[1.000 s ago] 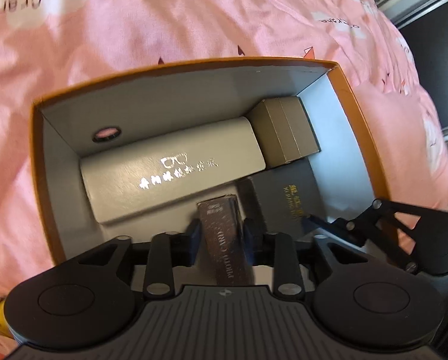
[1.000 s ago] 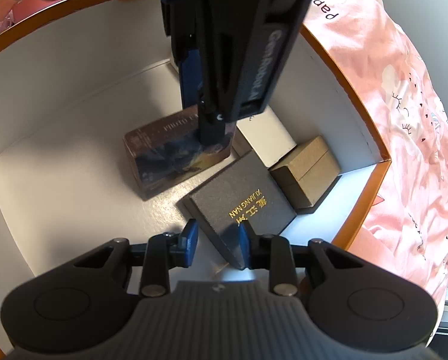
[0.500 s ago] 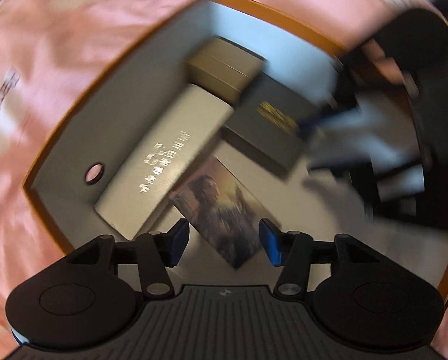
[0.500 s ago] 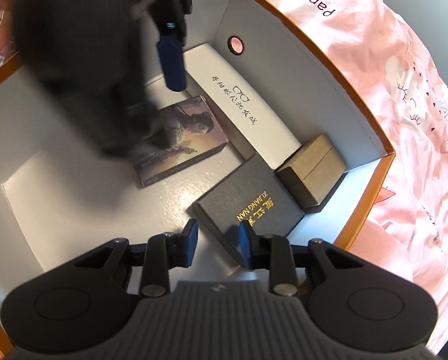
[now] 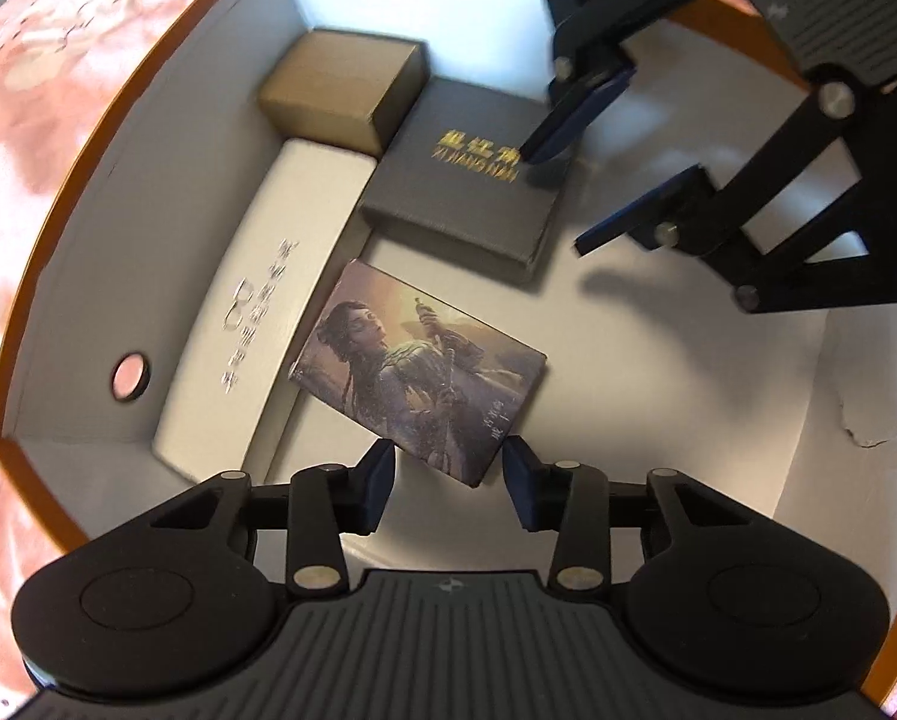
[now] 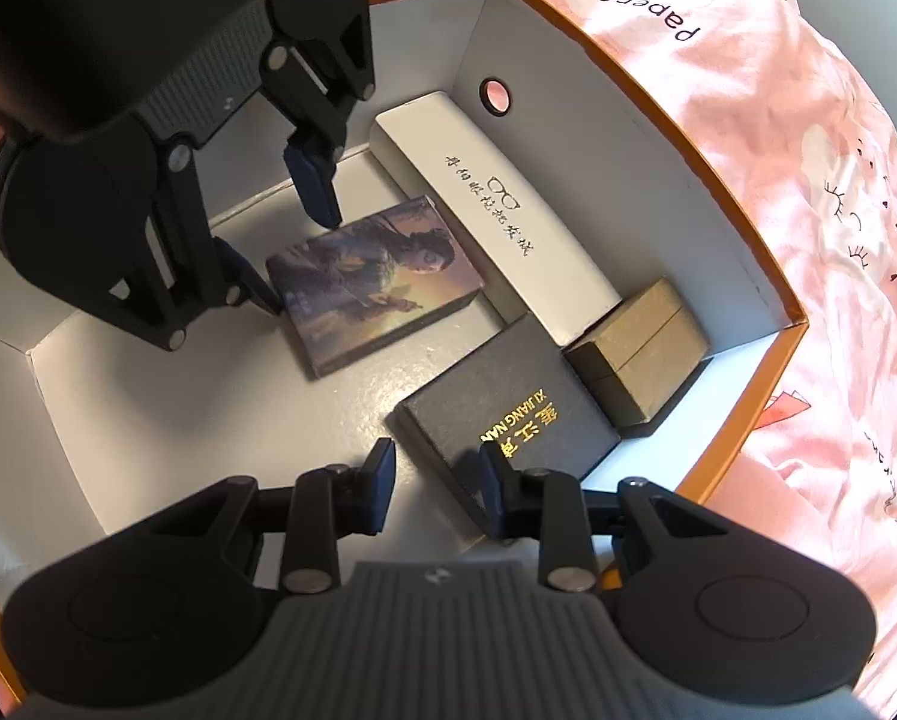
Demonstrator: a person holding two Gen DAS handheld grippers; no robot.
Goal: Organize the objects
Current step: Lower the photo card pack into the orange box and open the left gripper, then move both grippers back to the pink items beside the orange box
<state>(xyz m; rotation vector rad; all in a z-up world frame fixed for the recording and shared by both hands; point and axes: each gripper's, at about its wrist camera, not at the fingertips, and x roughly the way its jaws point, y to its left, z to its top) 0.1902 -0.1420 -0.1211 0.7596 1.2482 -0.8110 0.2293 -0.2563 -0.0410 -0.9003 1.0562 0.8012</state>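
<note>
Orange storage box (image 6: 802,324), on pink bedding: white glasses case (image 6: 496,222) along wall, tan box (image 6: 640,348), black box (image 6: 508,420), picture card box (image 5: 418,360) flat mid-floor, packed edge-to-edge for space. Left gripper (image 5: 448,477) closing, straddling card box corner, pads clear. Right gripper (image 6: 436,489) parted, astride black box corner; contact unclear. Case lettering blurred.

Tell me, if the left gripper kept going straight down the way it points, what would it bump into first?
Probably the picture card box: the left gripper hangs over its near edge, jaws closing, not gripping it.
</note>
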